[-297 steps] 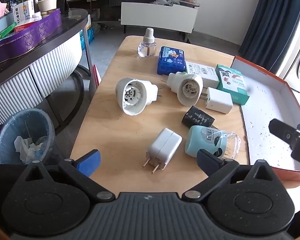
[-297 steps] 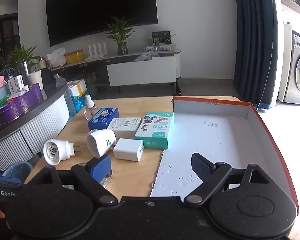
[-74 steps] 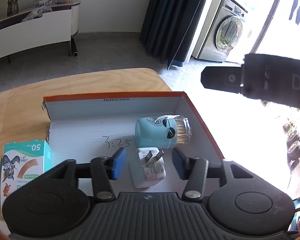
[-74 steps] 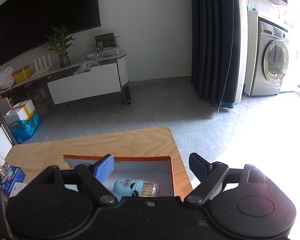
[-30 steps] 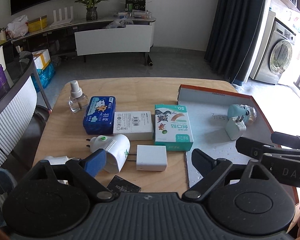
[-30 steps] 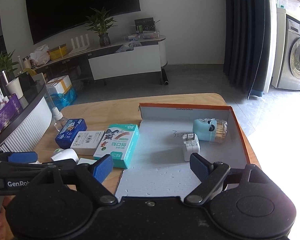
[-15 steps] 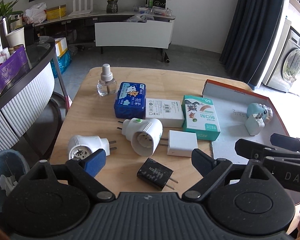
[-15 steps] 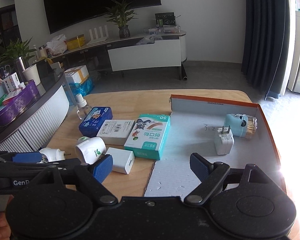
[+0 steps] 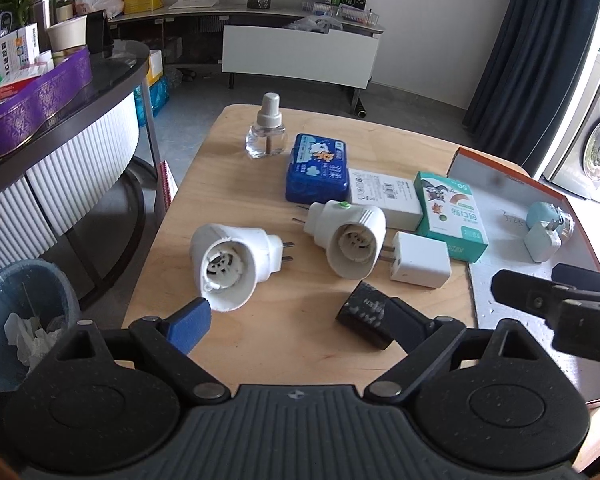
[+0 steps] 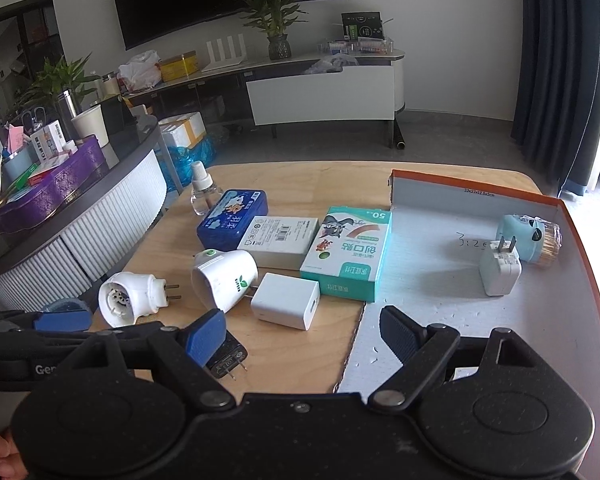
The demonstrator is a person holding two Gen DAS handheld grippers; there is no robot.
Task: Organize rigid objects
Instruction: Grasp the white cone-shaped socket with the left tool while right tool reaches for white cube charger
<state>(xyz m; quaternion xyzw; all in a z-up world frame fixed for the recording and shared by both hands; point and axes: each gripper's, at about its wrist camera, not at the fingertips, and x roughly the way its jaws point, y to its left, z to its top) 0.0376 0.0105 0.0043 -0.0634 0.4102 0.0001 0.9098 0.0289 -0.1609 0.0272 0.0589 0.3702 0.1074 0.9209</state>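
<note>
My left gripper [image 9: 300, 320] is open and empty, low over the wooden table [image 9: 236, 160]. A black charger [image 9: 366, 314] lies by its right finger, a white plug-in diffuser [image 9: 230, 266] just ahead of its left finger. A second white diffuser [image 9: 352, 240] and a white cube charger [image 9: 418, 260] lie beyond. My right gripper [image 10: 304, 332] is open and empty over the box's near left edge. The orange-rimmed box [image 10: 480, 196] holds a white adapter [image 10: 500, 268] and a blue toothpick jar [image 10: 530, 238].
A blue tin [image 9: 318, 168], a white box [image 9: 384, 192], a green bandage box [image 9: 450, 214] and a clear refill bottle [image 9: 266, 136] sit at the table's far side. A bin [image 9: 24, 312] and a curved counter [image 9: 60, 152] stand to the left.
My left gripper has swung left and dropped closer to the table, so the diffusers and black charger loom nearer. My right gripper has also moved lower and closer to the table.
</note>
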